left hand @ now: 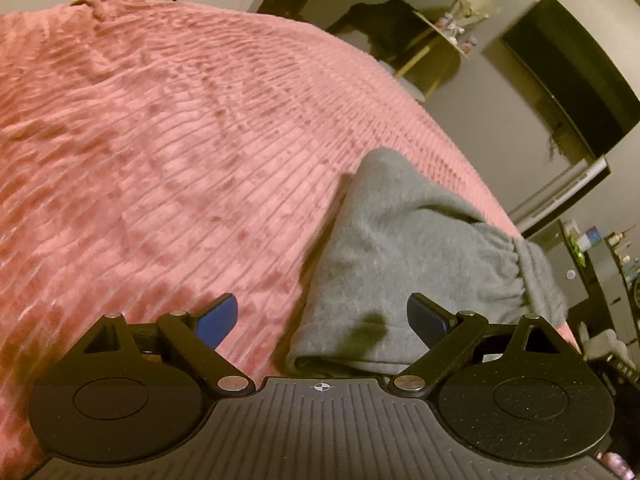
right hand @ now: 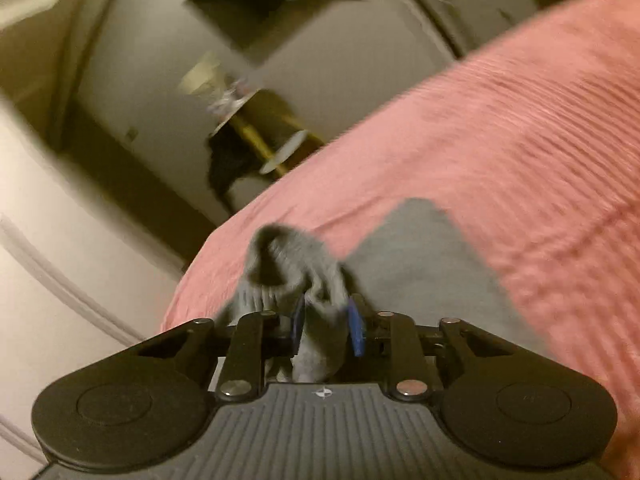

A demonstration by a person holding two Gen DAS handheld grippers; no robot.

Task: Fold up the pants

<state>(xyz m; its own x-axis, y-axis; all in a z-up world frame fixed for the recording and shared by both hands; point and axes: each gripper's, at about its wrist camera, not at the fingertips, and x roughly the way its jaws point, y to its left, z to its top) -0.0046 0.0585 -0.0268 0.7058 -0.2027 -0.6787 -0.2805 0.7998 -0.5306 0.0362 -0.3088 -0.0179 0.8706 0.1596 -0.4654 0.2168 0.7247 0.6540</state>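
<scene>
While spread wide over pants (left hand: 404, 264) on bed (left hand: 160, 140), left gripper (left hand: 322, 318); right gripper (right hand: 327, 330) clamped on pants cuff (right hand: 288, 268).

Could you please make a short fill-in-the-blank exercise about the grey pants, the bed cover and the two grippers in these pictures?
1. The grey pants lie on a ribbed bed cover whose colour is ____.
2. The left gripper hovers over the pants with its jaws ____.
3. The right gripper is closed on a bunched part of the ____.
4. The pads on the gripper fingers are coloured ____.

Missing words: pink; open; pants; blue
</scene>
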